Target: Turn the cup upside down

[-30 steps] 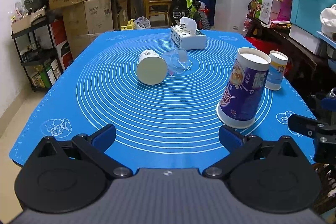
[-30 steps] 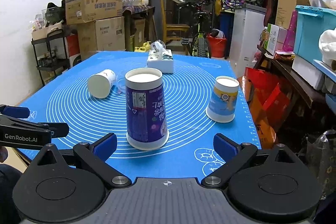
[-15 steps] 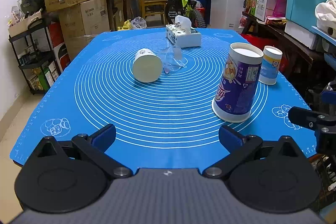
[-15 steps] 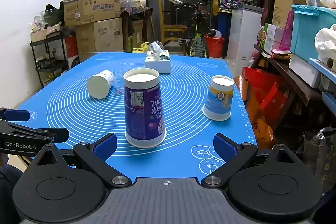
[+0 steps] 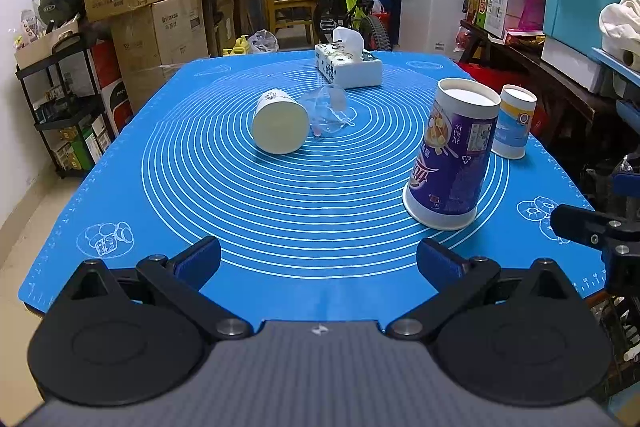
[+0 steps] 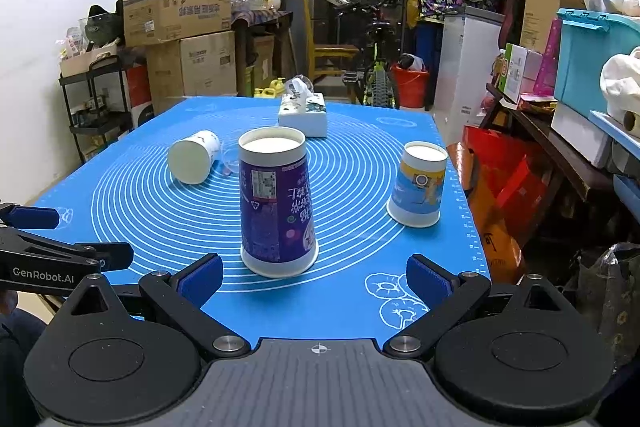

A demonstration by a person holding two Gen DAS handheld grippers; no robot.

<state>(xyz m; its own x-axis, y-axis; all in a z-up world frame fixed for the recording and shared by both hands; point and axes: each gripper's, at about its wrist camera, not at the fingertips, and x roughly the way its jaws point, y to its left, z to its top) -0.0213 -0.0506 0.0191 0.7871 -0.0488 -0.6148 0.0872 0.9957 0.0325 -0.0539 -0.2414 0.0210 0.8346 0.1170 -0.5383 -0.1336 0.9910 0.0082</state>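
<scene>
Four cups sit on the blue mat (image 6: 360, 307): a tall purple cup (image 6: 276, 207) and a shorter blue-and-yellow cup (image 6: 418, 185) both stand upside down, wide rim on the mat; a white cup (image 6: 194, 157) lies on its side, long axis along the mat, and touches a tipped clear plastic cup (image 5: 330, 107). One tissue box (image 6: 303, 110) sits behind. Both the left gripper (image 5: 318, 259) and the right gripper (image 6: 314, 275) are spread wide, holding nothing. "GenRobot.AI" is printed on the left one.
</scene>
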